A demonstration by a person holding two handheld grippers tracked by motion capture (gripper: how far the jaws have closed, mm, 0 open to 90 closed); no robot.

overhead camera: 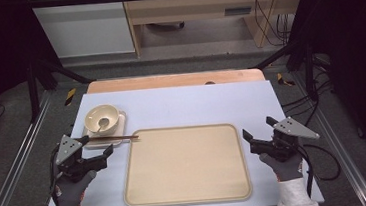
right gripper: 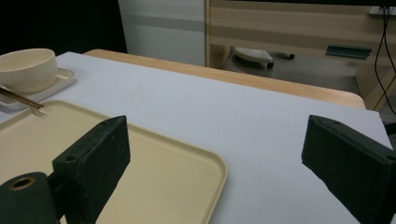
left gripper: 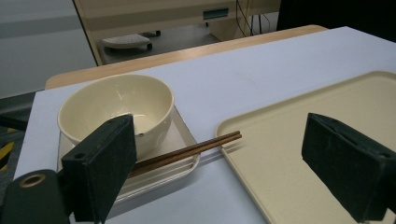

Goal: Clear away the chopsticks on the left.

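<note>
While chopsticks (overhead camera: 114,137) overhang tray (overhead camera: 189,195) edge, left gripper (overhead camera: 97,151) and right gripper (overhead camera: 257,129) gape empty.

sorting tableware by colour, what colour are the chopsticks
Dark reddish brown chopsticks, clearest in the left gripper view.

Left claw (overhead camera: 99,150) gaping, right claw (overhead camera: 258,129) gaping, both hovering low

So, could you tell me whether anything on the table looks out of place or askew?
Only the chopsticks: they lie across the small plate's front edge, tips jutting out over the rim of the large tray instead of resting fully on either. The bowl stands upright on the plate; nothing looks spilled or damaged.
</note>
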